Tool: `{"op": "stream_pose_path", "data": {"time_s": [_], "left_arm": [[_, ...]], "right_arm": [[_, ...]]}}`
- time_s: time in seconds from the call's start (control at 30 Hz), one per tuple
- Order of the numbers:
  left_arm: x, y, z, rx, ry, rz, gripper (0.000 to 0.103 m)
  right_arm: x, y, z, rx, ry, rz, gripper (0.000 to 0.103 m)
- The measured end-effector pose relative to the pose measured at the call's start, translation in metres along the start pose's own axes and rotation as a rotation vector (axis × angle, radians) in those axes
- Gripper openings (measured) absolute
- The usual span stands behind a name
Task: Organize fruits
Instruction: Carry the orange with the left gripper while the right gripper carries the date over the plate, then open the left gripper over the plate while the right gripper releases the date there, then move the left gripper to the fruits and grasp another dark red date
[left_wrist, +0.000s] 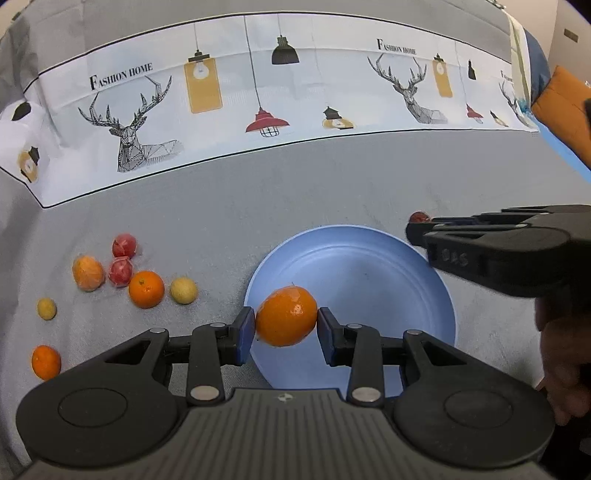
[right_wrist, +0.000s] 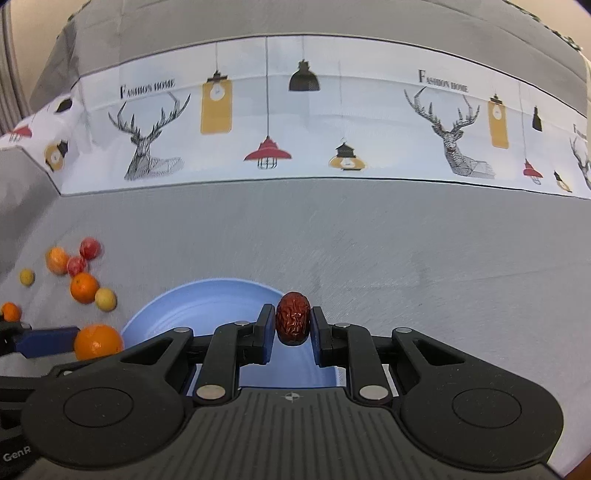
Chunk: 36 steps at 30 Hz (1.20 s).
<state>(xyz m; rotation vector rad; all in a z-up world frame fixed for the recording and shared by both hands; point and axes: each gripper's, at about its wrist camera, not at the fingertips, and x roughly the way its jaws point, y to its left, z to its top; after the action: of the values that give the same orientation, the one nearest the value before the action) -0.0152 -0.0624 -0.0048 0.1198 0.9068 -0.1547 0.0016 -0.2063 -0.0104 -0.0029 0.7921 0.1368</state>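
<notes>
My left gripper (left_wrist: 286, 325) is shut on an orange (left_wrist: 286, 316) and holds it over the near left rim of the blue plate (left_wrist: 369, 266). My right gripper (right_wrist: 293, 326) is shut on a wrinkled red date (right_wrist: 293, 318) over the plate's (right_wrist: 207, 306) right rim. In the left wrist view the right gripper (left_wrist: 415, 225) reaches in from the right with the date (left_wrist: 419, 216) at its tip. In the right wrist view the left gripper's orange (right_wrist: 98, 341) shows at lower left. The plate holds nothing.
Loose fruit lies on the grey cloth left of the plate: oranges (left_wrist: 146, 289), two red fruits (left_wrist: 124, 245), small yellow fruits (left_wrist: 183, 290). A printed white band with deer and lamps (left_wrist: 258, 110) crosses the cloth behind. An orange cushion (left_wrist: 565, 110) lies far right.
</notes>
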Motion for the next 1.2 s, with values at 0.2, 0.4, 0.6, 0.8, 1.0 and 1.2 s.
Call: {"op": "stream_pose_path", "data": {"time_s": [0.2,0.4,0.6,0.8,1.0,1.2], "left_arm": [[0.011,0.0,-0.003,0.0,0.058,-0.017,0.041],[0.005,-0.002,-0.001,-0.019,0.026,-0.038,0.062],[0.007,0.0,0.0,-0.031,0.031,0.001,0.062],[0.006,0.003,-0.001,-0.041,0.023,0.017,0.059],[0.0,0.011,0.0,-0.073,-0.012,0.036,0.037],[-0.003,0.011,0.001,-0.077,-0.022,0.051,0.033]], "right_arm": [[0.009,0.007,-0.001,-0.026,0.036,-0.007,0.021],[0.013,0.008,-0.002,-0.028,0.059,-0.009,0.043],[0.01,0.002,0.0,0.005,0.045,-0.023,0.057],[0.009,0.005,0.001,-0.002,0.041,-0.015,0.057],[-0.002,0.002,0.006,0.008,-0.044,-0.048,0.056],[-0.004,-0.003,0.009,0.026,-0.069,-0.053,0.056]]}}
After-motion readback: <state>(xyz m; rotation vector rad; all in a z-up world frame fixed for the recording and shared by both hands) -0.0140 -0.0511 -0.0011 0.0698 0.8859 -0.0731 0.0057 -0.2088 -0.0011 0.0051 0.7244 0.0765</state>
